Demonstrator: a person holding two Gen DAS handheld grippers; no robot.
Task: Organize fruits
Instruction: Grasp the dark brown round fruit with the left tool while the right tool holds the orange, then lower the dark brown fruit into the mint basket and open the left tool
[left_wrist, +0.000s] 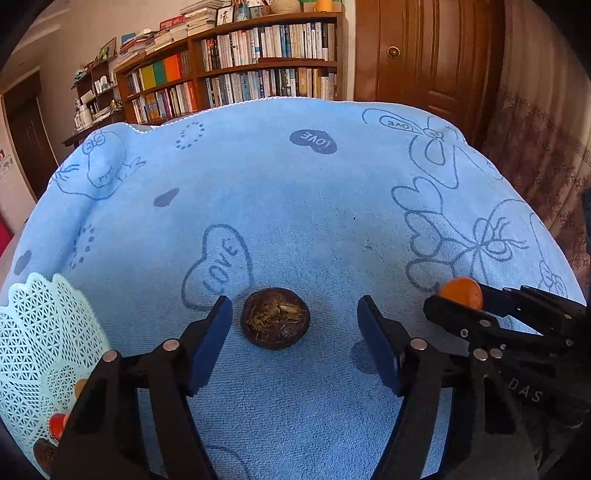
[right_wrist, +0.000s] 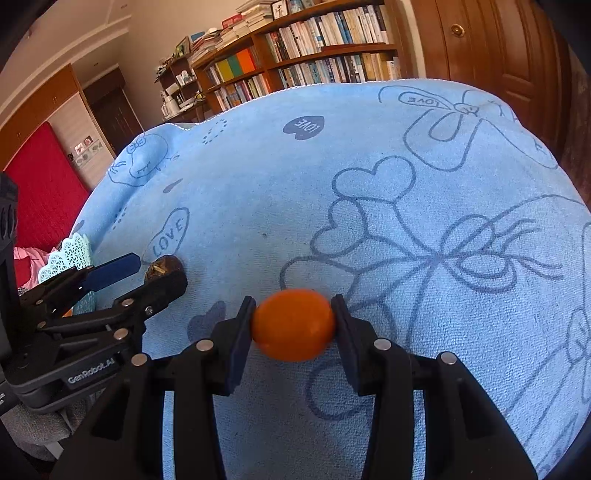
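A dark brown round fruit (left_wrist: 275, 317) with a dried top lies on the blue towel (left_wrist: 295, 206). My left gripper (left_wrist: 294, 325) is open, its blue-padded fingers on either side of that fruit without touching it. In the right wrist view the same brown fruit (right_wrist: 162, 266) shows between the left gripper's fingers (right_wrist: 114, 271). My right gripper (right_wrist: 293, 325) is shut on a small orange fruit (right_wrist: 293, 324), held just above the towel (right_wrist: 369, 192). From the left wrist view the orange fruit (left_wrist: 461, 292) sits in the right gripper (left_wrist: 465, 299) at the right.
A pale green lattice basket (left_wrist: 40, 332) stands at the left edge of the towel with several small fruits inside, and its rim (right_wrist: 68, 254) shows behind the left gripper. Bookshelves (left_wrist: 236, 70) and a wooden door (left_wrist: 424, 51) stand beyond the table.
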